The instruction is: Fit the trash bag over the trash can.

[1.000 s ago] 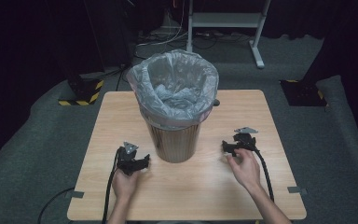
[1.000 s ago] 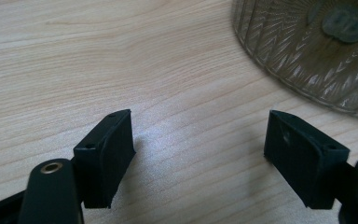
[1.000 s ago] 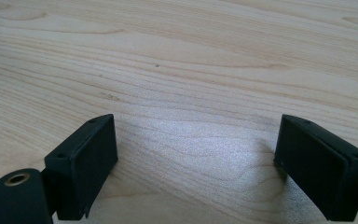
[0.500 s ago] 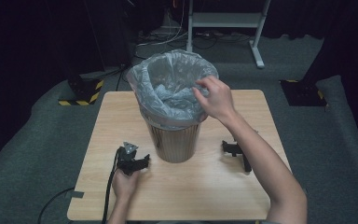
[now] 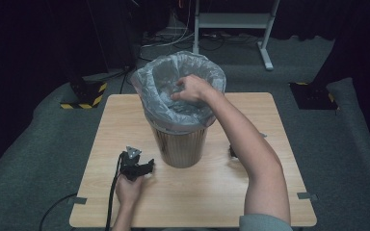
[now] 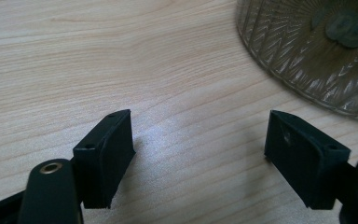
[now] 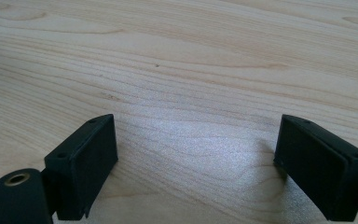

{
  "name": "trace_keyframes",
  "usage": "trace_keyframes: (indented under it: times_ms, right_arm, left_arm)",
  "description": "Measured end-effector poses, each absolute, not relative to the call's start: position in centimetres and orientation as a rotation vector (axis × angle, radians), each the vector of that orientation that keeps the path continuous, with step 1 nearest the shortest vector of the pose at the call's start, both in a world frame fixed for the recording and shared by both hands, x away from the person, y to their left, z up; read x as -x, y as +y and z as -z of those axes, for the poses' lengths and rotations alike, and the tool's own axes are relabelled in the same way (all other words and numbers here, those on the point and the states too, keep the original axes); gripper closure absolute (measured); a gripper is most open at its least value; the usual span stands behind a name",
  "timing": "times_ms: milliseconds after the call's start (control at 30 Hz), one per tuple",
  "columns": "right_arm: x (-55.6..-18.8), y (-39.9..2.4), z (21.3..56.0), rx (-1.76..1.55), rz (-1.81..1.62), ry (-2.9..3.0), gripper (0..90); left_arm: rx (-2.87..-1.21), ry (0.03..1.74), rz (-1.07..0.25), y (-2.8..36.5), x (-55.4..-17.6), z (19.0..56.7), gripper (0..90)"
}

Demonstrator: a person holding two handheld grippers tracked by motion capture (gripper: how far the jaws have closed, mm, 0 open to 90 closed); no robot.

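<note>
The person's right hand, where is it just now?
In the high view, the right hand reaches into the grey plastic liner of the ribbed bin at the wooden table's middle.

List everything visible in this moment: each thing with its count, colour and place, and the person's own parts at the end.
Bin: one, ribbed brownish, table centre.
Bin liner: one, translucent grey, folded over the bin's rim.
Table: one, light wood, on grey carpet.
Metal stand: one, grey, on the floor behind the table.
Striped blocks: black-yellow, on the floor beside the table's far left corner.
Left gripper: black, jaws open, on the table left of the bin, held by the left hand.
Right gripper: black, jaws open, over bare table.
Right hand: bare, reaching inside the liner.
</note>
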State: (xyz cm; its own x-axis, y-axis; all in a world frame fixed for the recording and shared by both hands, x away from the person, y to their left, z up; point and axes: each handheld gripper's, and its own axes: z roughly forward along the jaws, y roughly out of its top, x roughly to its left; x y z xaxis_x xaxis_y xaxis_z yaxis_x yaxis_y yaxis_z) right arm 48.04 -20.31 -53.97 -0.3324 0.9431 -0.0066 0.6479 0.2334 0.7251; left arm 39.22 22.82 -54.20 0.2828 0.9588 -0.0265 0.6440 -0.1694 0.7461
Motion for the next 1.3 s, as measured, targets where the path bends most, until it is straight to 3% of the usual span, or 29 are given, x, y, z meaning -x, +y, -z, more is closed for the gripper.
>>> trace_keyframes:
  times_ms: [1300]
  right_arm:
    - [-48.05,-20.36,53.97,-1.449,-0.878,2.069,12.6]
  left_arm:
    - [-1.889,1.439,-0.604,22.96,-39.26,54.19,23.6]
